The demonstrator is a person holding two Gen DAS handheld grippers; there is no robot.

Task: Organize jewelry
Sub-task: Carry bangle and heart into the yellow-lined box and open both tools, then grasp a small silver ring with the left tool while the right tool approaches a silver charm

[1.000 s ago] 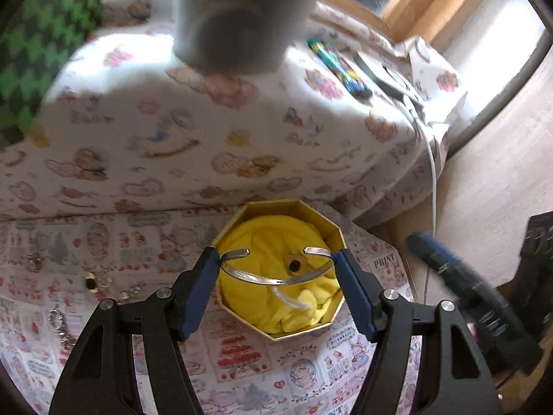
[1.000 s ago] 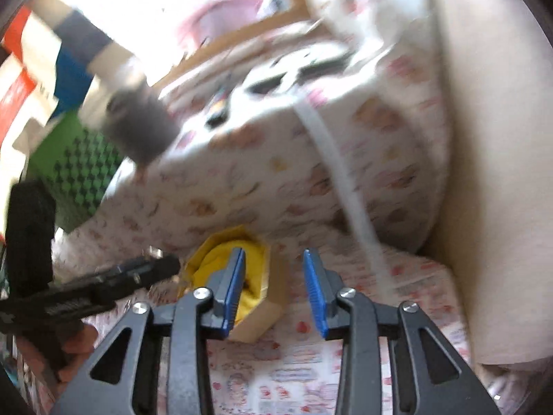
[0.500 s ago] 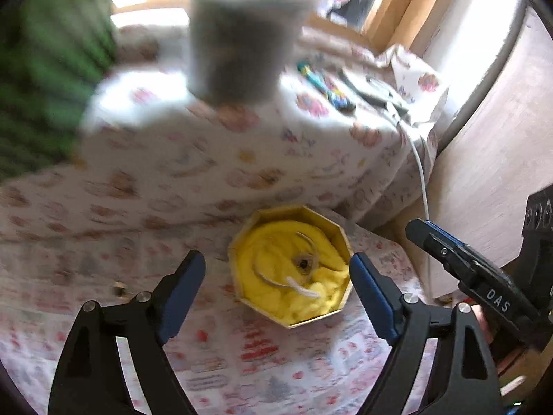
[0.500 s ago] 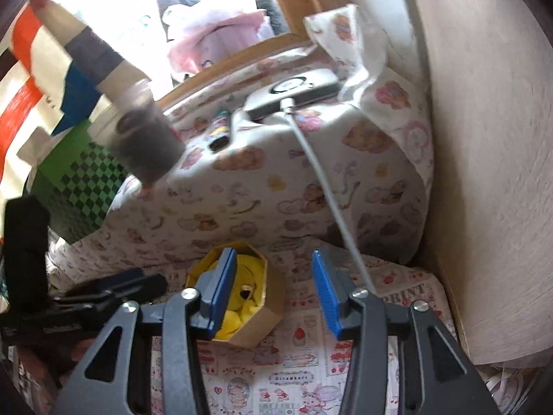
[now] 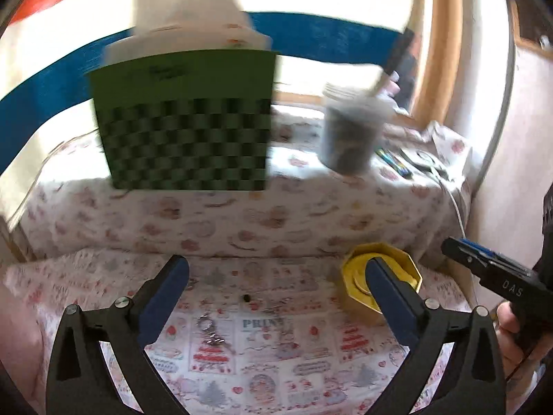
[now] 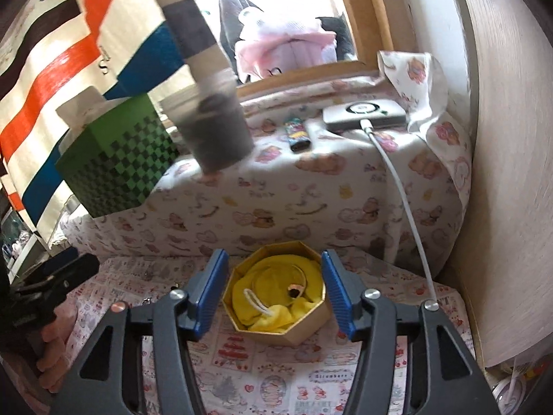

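Observation:
A gold octagonal box (image 6: 276,314) lined with yellow cloth (image 6: 273,287) sits on the patterned cloth. A silver bangle (image 6: 297,271) lies inside it on the yellow cloth. My right gripper (image 6: 274,294) is open, its blue pads either side of the box. My left gripper (image 5: 276,290) is wide open and empty, to the left of the box (image 5: 397,269). Small jewelry pieces lie on the cloth between its fingers: a silver chain (image 5: 211,332) and a small dark bead (image 5: 246,298).
A raised ledge behind holds a green checkered box (image 6: 117,159), a grey cup (image 6: 217,131), a lighter (image 6: 297,131) and a white charger (image 6: 364,112) with its cable (image 6: 404,207). A wall stands at the right.
My left gripper opened, let the bangle go into the box and moved back and left. My right gripper opened wider and now frames the box.

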